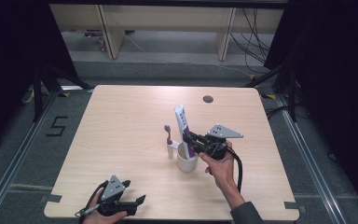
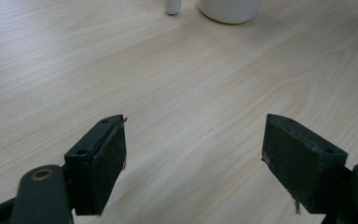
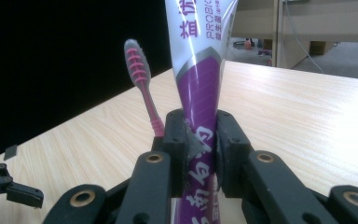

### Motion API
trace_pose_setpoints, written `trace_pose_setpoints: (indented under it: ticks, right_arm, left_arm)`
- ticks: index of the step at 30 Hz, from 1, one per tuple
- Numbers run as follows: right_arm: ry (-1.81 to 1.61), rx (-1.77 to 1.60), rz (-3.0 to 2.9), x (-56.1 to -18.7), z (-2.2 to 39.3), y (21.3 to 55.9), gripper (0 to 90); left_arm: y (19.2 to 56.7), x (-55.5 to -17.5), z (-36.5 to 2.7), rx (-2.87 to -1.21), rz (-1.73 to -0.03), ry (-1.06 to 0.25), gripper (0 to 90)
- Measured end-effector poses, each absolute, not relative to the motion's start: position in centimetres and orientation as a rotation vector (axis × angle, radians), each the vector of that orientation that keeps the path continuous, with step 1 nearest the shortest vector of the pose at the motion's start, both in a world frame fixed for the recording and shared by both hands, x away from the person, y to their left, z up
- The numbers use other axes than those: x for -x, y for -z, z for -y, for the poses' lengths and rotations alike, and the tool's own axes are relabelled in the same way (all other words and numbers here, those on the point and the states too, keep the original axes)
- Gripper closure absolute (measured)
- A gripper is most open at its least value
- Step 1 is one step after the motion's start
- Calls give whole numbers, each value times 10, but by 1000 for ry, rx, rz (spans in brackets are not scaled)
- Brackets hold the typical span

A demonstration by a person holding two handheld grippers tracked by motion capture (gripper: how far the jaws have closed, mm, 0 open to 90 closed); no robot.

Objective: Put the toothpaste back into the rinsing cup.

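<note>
Table (image 1: pixel 121 140) of pale wood, grey floor (image 1: pixel 18 140) around.

right hand-held gripper (image 1: pixel 189 139) clamps toothpaste tube (image 1: pixel 182 126) over white cup (image 1: pixel 187 161) | toothbrush (image 1: pixel 168 135) beside cup

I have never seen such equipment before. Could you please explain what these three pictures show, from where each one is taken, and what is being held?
A person sits at a wooden table with a hand-held gripper in each hand. The high view looks down from above. The other two cameras ride on the grippers. The left gripper rests open near the table's front edge. The right gripper is shut on a purple and white toothpaste tube, over a white cup. A pink toothbrush stands upright beside the cup.
</note>
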State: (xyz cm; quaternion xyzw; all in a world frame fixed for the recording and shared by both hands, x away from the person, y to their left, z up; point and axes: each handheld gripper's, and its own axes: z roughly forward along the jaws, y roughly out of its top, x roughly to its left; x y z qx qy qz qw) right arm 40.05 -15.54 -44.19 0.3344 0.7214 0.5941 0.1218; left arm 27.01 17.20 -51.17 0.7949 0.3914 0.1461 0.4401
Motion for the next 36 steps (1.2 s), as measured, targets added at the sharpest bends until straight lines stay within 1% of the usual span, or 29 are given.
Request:
trace_pose_setpoints:
  ticks: [19, 20, 23, 26, 36]
  right_arm:
    - [-1617, -900, -2181, -396, 154, 452, 772]
    - [-1618, -952, -2195, -393, 153, 452, 772]
    - [-1608, -904, -2202, -395, 154, 454, 772]
    - [-1595, -937, -2210, -391, 154, 454, 772]
    - [-1518, -896, -2249, -390, 156, 454, 773]
  left_arm:
    - [512, -270, -172, -1976, -967, -362, 214]
    - [512, -270, -172, -1977, -968, -365, 214]
    - [511, -270, -172, -1979, -967, -365, 214]
    - [512, -270, -172, -1980, -963, -364, 214]
    - [513, -270, -171, -1966, -966, -361, 214]
